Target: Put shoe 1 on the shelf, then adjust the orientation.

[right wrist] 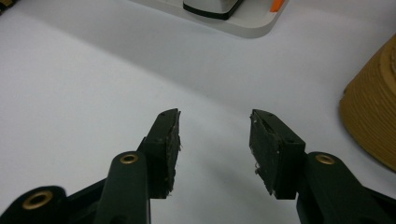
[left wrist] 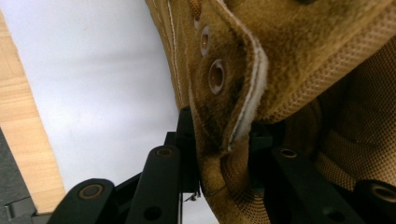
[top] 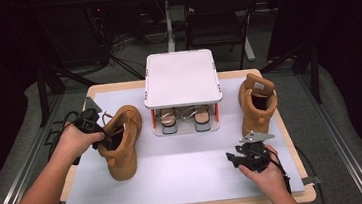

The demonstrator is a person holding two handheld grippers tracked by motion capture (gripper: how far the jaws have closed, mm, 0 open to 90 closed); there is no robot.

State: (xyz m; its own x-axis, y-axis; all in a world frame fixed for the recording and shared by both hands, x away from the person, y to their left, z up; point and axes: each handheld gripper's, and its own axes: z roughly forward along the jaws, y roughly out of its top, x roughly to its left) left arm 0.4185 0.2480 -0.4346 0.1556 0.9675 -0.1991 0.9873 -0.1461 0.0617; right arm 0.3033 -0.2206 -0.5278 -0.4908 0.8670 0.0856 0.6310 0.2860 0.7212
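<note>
Tan suede lace-up boot (top: 121, 144) at three o'clock of left gripper (top: 94, 129), collar flap pinched between jaws; right gripper (right wrist: 214, 140) spread, empty; no legible writing.

Lighting's pretty uneven here. In the high view the white mat (top: 185, 172) and the white rack top (top: 180, 78) are lit bright from overhead, nearly washed out, while the room behind drops off to almost black. Shadows on the mat are soft and short, so the light seems diffuse. The whole high view is a bit soft and low on detail. The left gripper view is super close up: the tan boot (left wrist: 261, 70) has sharp stitching and eyelets in the middle, but the near black links go blurry. In the right gripper view the mat glows pale, with faint shadows under the jaws and soft, fuzzy far edges.
</note>
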